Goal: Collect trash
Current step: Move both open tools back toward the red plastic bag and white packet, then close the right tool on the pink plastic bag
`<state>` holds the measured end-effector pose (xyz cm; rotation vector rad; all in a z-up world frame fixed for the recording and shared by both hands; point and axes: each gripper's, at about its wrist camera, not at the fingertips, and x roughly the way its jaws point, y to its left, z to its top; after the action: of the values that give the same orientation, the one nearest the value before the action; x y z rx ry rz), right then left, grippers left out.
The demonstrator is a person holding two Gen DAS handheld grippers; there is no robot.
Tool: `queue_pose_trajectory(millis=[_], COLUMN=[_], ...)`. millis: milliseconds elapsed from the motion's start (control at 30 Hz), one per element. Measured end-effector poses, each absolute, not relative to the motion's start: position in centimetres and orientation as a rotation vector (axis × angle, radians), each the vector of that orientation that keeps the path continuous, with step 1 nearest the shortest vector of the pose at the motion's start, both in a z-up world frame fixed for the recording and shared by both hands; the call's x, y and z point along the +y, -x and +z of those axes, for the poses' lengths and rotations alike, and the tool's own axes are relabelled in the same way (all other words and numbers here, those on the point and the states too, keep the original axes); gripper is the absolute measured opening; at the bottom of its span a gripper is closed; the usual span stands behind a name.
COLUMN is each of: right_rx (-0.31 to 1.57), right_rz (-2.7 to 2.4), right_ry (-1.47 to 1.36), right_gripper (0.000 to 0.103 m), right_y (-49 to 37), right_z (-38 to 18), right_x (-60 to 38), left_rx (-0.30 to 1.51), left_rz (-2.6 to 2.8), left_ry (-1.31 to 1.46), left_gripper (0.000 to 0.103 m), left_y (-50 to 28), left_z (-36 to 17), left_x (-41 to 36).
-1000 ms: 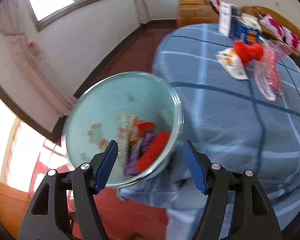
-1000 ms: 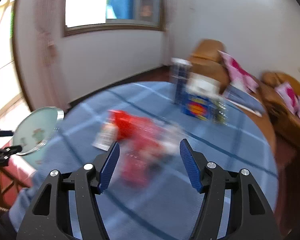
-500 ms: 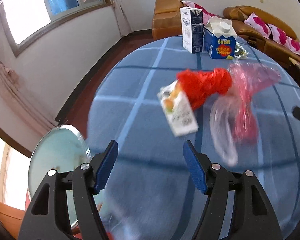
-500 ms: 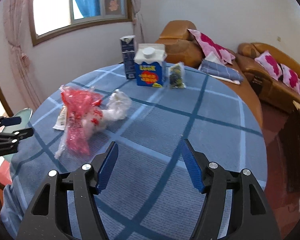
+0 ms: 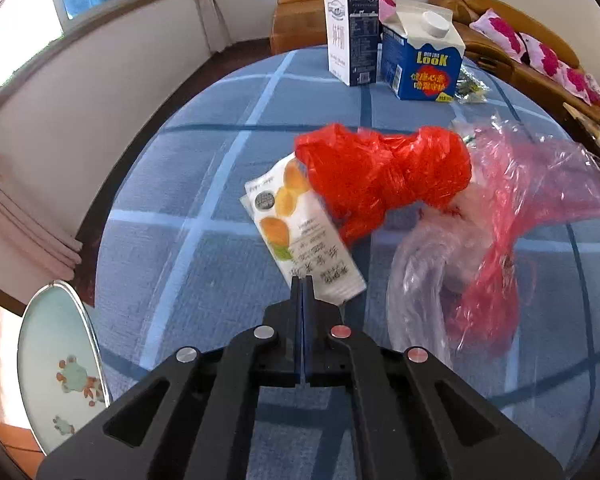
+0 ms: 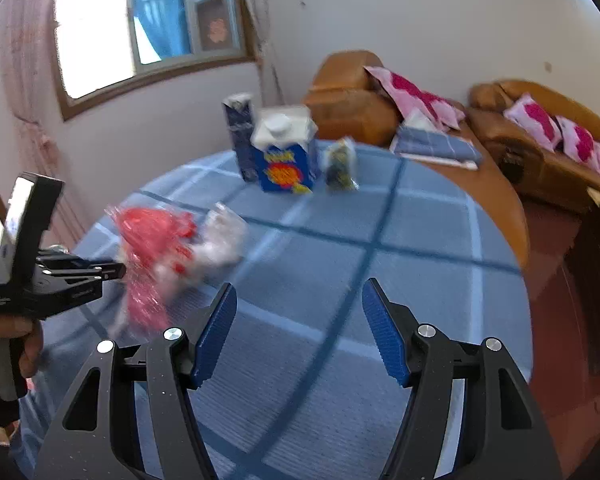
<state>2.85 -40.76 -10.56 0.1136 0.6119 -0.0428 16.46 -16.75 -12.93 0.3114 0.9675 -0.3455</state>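
In the left wrist view my left gripper [image 5: 302,280] is shut, its tips at the near edge of a white snack wrapper [image 5: 300,232] with orange pictures; whether it pinches the wrapper I cannot tell. A crumpled red plastic bag [image 5: 384,172] lies on the wrapper's far end, and a pink-and-clear plastic bag [image 5: 500,240] lies to its right. The green trash bin [image 5: 56,364] stands on the floor at lower left. In the right wrist view my right gripper [image 6: 296,324] is open and empty above the tablecloth, right of the blurred red bag [image 6: 152,236] and the left gripper [image 6: 112,270].
Two cartons stand at the far side of the round blue-checked table [image 5: 180,200]: a tall white-and-blue one [image 5: 352,28] and a blue one [image 5: 420,60]. A small green packet [image 6: 340,164] stands beside them. Orange sofas [image 6: 352,96] with pink cushions line the wall.
My left gripper swung from over the bin back to the table, moved up to the white wrapper and shut. My right gripper stayed open and shifted slightly over the table.
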Motion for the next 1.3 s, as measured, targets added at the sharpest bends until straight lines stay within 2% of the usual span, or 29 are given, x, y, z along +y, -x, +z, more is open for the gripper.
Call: queue_pose_trajectory(millis=[233, 300, 333, 367, 433, 500, 533, 600, 667, 700, 767, 833, 867, 900, 933, 967, 1100, 1300], right_rx=[0.565, 0.545, 0.538, 0.531, 0.543, 0.577, 0.597, 0.662, 0.686, 0.697, 0.729, 0.754, 0.764, 0.764, 0.760, 0.755, 0.701, 0.615], right_rz=[0.003, 0.040, 0.058, 0.087, 0.138, 0.169, 0.169, 0.178, 0.146, 0.139, 0.093, 0.069, 0.064, 0.061, 0.053, 0.047, 0.023, 0.024], right_ry=[-0.110, -0.097, -0.087, -0.072, -0.044, -0.014, -0.005, -0.009, -0.021, -0.027, -0.049, -0.084, -0.108, -0.136, -0.154, -0.164, -0.195, -0.137], right_gripper=[0.065, 0.068, 0.069, 0.071, 0.071, 0.071, 0.067, 0.023, 0.018, 0.012, 0.010, 0.010, 0.015, 0.034, 0.044, 0.050, 0.049, 0.049], right_y=[-3.9, -4.5, -4.8, -5.4, -6.6, -8.0, -8.3, -9.0, -8.3, -7.9, -6.5, -5.4, -4.8, -3.9, -3.2, -2.8, -1.3, -1.0], right_z=[-8.5, -7.4, -7.0, -6.6, -6.3, -6.8, -7.2, -8.2, -9.1, -9.4, -10.5, -11.4, -11.8, -12.1, -12.2, -12.2, -11.1, -9.1], right_x=[-39.3, -38.0, -37.2, -36.1, -34.3, -32.7, -32.4, -32.8, -34.2, -34.8, -37.1, -39.0, -40.0, -40.9, -41.6, -42.0, -43.3, -43.5], left_rx=[0.950, 0.946, 0.944, 0.940, 0.906, 0.899, 0.902, 0.905, 0.910, 0.916, 0.922, 0.925, 0.926, 0.927, 0.926, 0.923, 0.907, 0.908], left_rz=[-0.353, -0.334, -0.323, -0.305, -0.261, -0.250, -0.251, -0.243, -0.240, -0.237, -0.231, -0.229, -0.228, -0.231, -0.235, -0.237, -0.250, -0.257], left_ry=[-0.323, -0.324, -0.321, -0.312, -0.294, -0.292, -0.291, -0.296, -0.299, -0.300, -0.302, -0.306, -0.306, -0.302, -0.302, -0.304, -0.306, -0.309], left_gripper=[0.000, 0.001, 0.007, 0.032, 0.067, 0.067, 0.067, 0.068, 0.069, 0.070, 0.072, 0.074, 0.074, 0.074, 0.074, 0.074, 0.079, 0.079], left_y=[-14.0, -13.6, -13.8, -13.8, -13.5, -13.3, -13.2, -13.0, -12.9, -12.8, -12.8, -12.7, -12.7, -12.7, -12.6, -12.6, -12.3, -12.0], left_z=[-11.7, -11.4, -11.3, -11.2, -10.7, -10.6, -10.6, -10.7, -10.9, -11.1, -11.4, -11.7, -11.8, -11.8, -11.7, -11.7, -11.3, -11.4], left_x=[-12.7, -11.7, -11.6, -11.3, -10.3, -9.5, -9.2, -8.3, -7.6, -7.2, -6.8, -6.7, -6.8, -7.0, -7.2, -7.5, -8.8, -9.2])
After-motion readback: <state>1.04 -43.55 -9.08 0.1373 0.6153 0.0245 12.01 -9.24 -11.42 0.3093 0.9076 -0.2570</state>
